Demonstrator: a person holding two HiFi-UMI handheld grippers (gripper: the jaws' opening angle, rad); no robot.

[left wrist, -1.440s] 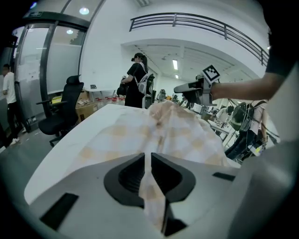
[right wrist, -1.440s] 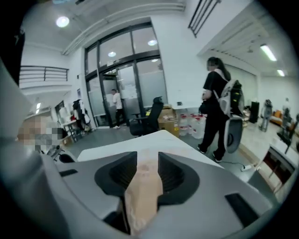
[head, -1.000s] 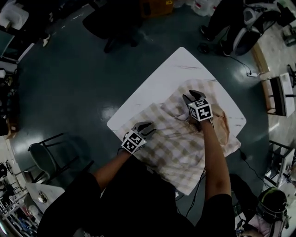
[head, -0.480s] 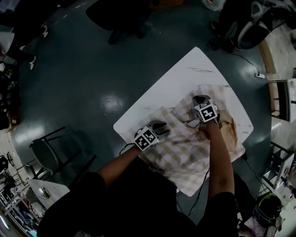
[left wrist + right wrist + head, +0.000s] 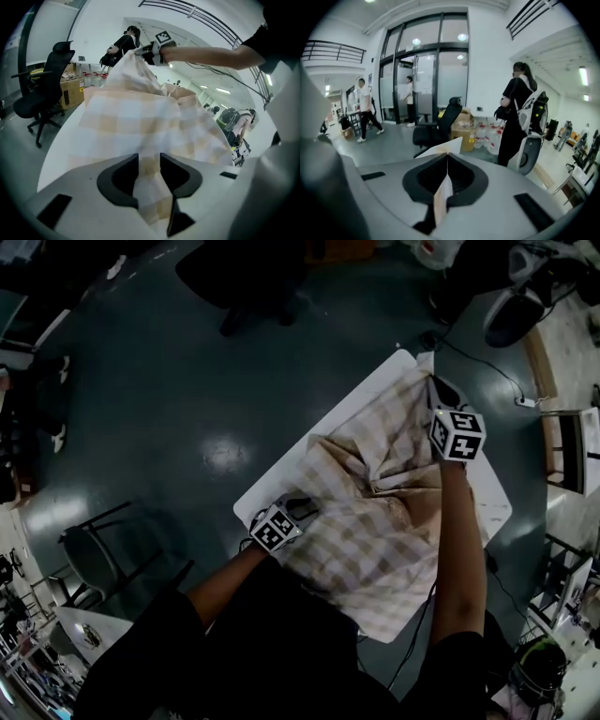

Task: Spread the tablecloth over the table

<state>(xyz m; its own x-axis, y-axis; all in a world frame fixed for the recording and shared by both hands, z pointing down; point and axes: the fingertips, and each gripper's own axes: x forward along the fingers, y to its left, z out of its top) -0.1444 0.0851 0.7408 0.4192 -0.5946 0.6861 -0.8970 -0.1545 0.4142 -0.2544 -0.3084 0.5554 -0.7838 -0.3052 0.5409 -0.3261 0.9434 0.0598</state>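
Closing: right tool (image 5: 441,388) just clamped tablecloth (image 5: 375,531) | moved: to table's (image 5: 281,474) far corner

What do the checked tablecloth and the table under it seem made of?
The tablecloth: thin woven fabric, perhaps cotton, matte; it creases, folds and drapes over the edge. The table: hard, smooth white top, probably laminate or painted board; flat with a crisp edge.

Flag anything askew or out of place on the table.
The tablecloth lies crooked and bunched in folds, leaving the left side of the table bare. One corner is pinched in the right gripper; the left gripper has its jaws apart around the near edge.
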